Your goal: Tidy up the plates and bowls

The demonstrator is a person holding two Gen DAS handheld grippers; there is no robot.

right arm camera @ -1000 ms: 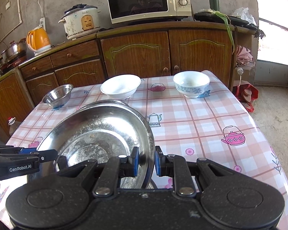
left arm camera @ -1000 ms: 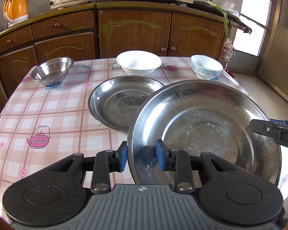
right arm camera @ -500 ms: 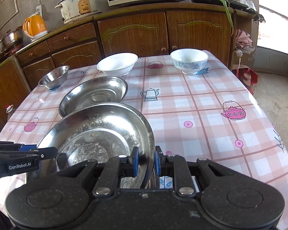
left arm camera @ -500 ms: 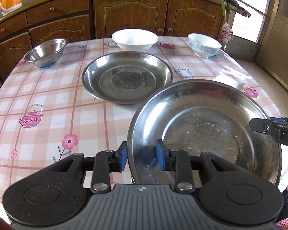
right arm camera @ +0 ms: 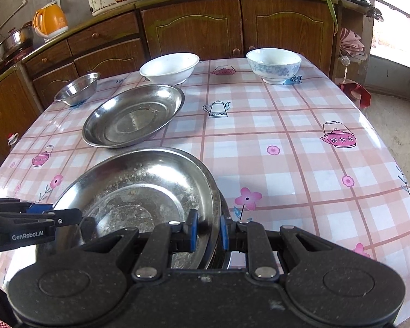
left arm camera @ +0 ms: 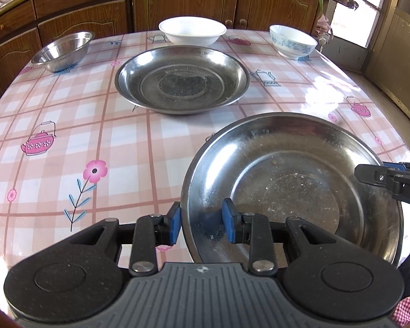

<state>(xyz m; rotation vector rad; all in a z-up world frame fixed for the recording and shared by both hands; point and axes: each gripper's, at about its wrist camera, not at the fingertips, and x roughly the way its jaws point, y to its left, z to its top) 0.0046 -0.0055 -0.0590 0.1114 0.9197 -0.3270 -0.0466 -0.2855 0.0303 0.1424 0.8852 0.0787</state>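
**Both claws sinking with the big steel plate pinched between them**

Lower now than a second ago: both grippers have dropped toward the table (right arm camera: 300, 147) with the big steel plate (left arm camera: 287, 169), and the view has tipped down, so the microwave and rice cooker have nearly slid off the top of the left wrist view. A second steel plate (left arm camera: 181, 79), half hidden behind the held one a second ago, is now fully visible farther up the table.

Left gripper (left arm camera: 201, 224): jaws are narrow, and the blue pads sit either side of the plate's near-left rim, one outside, one inside. It's clenched on that rim. The gap looks a touch wider than the right one's, but the pads still look to be on the metal.

Right gripper (right arm camera: 207, 231): nearly closed, with the blue pads squeezing the plate's right rim. It's clamped tight on the same plate, so each claw has one side of it.

The held plate sits at the near edge of the table, tilted a bit. I can't tell whether its underside touches the cloth.

Along the far edge are a small steel bowl (left arm camera: 61, 50) on the left, a white bowl (left arm camera: 192, 30) in the middle just behind the second plate, and a blue-patterned bowl (left arm camera: 293, 41) on the right. All three stand apart from each other.
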